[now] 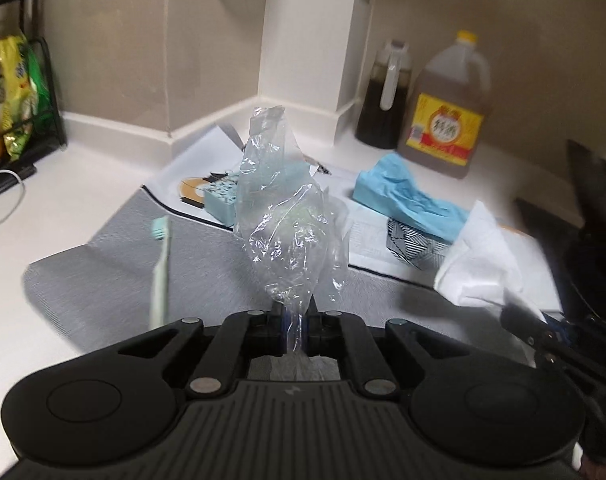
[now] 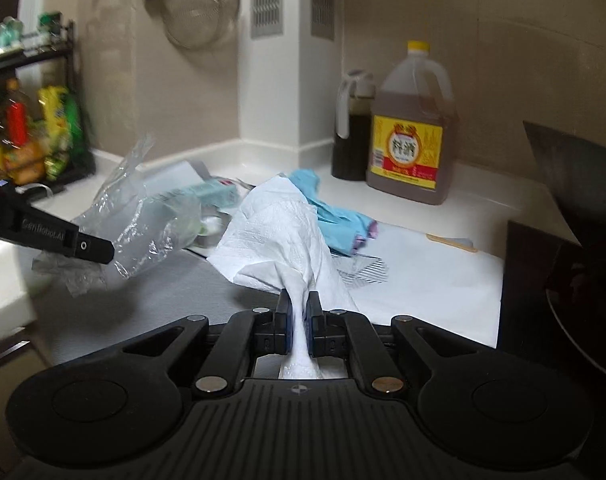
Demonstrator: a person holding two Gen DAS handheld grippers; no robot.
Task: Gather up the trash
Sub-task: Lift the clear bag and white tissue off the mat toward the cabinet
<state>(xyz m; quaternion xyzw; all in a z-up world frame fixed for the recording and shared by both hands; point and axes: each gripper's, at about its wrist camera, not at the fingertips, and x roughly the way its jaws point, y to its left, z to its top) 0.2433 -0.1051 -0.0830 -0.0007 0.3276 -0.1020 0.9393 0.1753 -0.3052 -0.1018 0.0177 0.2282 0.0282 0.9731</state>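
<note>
My left gripper (image 1: 296,322) is shut on a crumpled clear plastic bag (image 1: 287,216) and holds it up above the grey mat (image 1: 143,280). The bag also shows in the right wrist view (image 2: 143,216), at the left, with the left gripper (image 2: 103,250) beside it. My right gripper (image 2: 299,320) is shut on a white paper towel (image 2: 279,236), lifted over the mat. The towel shows in the left wrist view (image 1: 479,256) at the right. A crumpled blue cloth (image 1: 407,196) lies on the counter behind; it also shows in the right wrist view (image 2: 335,216).
A mint toothbrush (image 1: 161,272) lies on the mat at the left. A pale blue sponge (image 1: 219,198) and a patterned bowl (image 1: 411,246) sit on white paper. Two oil bottles (image 1: 447,112) stand at the back wall. A black rack (image 2: 31,128) with packets stands at the left. A dark pan (image 2: 583,280) is at the right.
</note>
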